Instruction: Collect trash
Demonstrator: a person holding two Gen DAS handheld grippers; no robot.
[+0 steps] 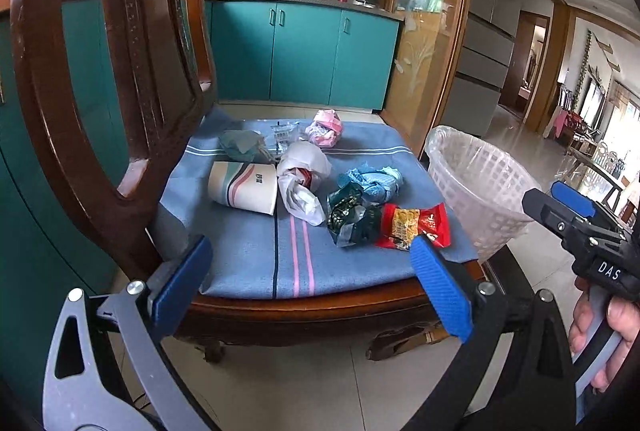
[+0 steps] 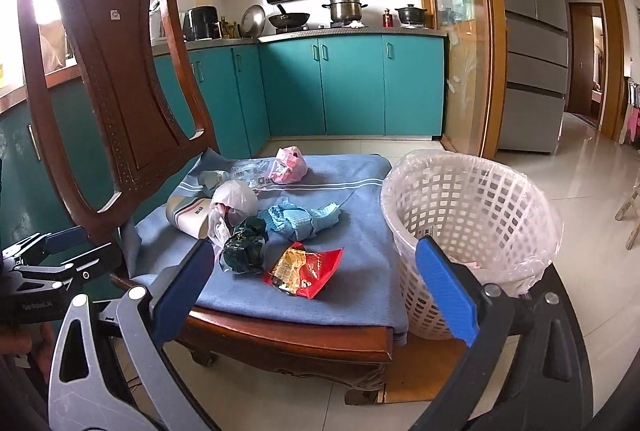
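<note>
So you've got both tools hanging in front of the wooden chair (image 2: pixel 120 79), nothing in either one. Your left gripper (image 1: pixel 312 283) has its blue pads spread wide, and the right gripper (image 2: pixel 316 283) is spread just as wide.

The trash sits on the blue cloth (image 1: pixel 248 255) covering the seat. Nearest to you is the red snack wrapper (image 2: pixel 306 271), lying flat, with a crumpled dark green wrapper (image 2: pixel 244 247) touching it on the left. Behind those there's a wadded light blue paper (image 2: pixel 300 217), a white plastic bag (image 2: pixel 232 207) leaning against a tipped-over paper cup (image 1: pixel 244 187), and at the far edge a pink bag (image 2: pixel 290 165) next to some clear packaging (image 1: pixel 284 137).

The white mesh bin (image 2: pixel 468 231), lined with a clear bag, stands on the floor just beside the seat on the right.
</note>
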